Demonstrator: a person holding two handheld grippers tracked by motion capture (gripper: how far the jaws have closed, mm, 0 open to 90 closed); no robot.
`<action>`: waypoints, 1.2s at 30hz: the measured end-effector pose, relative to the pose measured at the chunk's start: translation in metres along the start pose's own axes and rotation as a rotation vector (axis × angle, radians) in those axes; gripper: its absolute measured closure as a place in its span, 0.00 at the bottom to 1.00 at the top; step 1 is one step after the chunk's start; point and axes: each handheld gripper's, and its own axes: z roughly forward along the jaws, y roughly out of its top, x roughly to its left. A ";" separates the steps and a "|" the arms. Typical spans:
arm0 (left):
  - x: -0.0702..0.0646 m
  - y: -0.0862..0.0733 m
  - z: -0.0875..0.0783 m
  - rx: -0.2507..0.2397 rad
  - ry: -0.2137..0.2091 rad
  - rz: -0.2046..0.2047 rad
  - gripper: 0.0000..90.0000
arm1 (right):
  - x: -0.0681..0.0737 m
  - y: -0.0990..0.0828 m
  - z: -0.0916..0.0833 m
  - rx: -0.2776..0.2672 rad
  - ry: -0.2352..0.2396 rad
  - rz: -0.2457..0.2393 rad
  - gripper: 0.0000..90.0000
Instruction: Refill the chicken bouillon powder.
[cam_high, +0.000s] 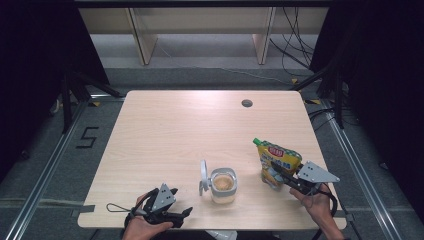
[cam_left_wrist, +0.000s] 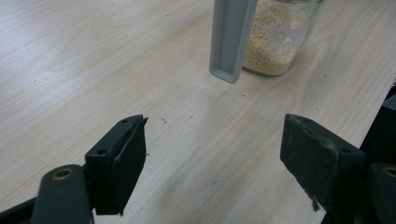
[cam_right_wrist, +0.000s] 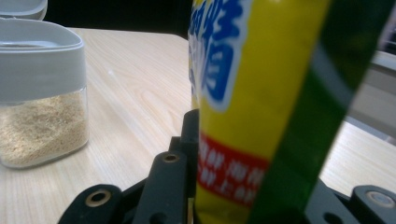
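Right gripper (cam_high: 280, 175), lower right of the high view: we note its jaws clamped on the yellow pouch (cam_high: 277, 162), gripping it low on its body. Pouch looks like a stand-up bag, yellow with blue lettering, a red band near the bottom and a green cap at its upper left corner. It stands tilted on the table (cam_high: 170, 130), just above and left of the hand that holds the gripper. In the right gripper view the pouch (cam_right_wrist: 243, 107) rises straight up between the black jaws, close to the lens and blurred.

Left gripper (cam_high: 175, 200), bottom left of centre in the high view: we see its jaws standing wide apart with bare wood between them; in the left gripper view (cam_left_wrist: 212, 154) nothing lies in the gap.

Farther up that view, the clear jar (cam_left_wrist: 275, 37) holds pale grains, its grey lid (cam_left_wrist: 231, 37) flipped up. In the high view we place the jar (cam_high: 222, 185) between the two grippers, well apart from the pouch.
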 end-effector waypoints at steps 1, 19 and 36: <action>0.000 0.000 0.000 0.000 0.000 0.000 0.25 | 0.000 0.000 -0.001 -0.005 -0.007 -0.002 0.84; 0.000 0.000 0.000 -0.001 0.005 0.002 0.25 | -0.002 -0.003 -0.018 -0.022 -0.024 0.082 0.71; 0.000 0.000 0.000 0.001 0.004 0.000 0.25 | 0.024 0.007 -0.047 0.114 -0.075 0.315 0.30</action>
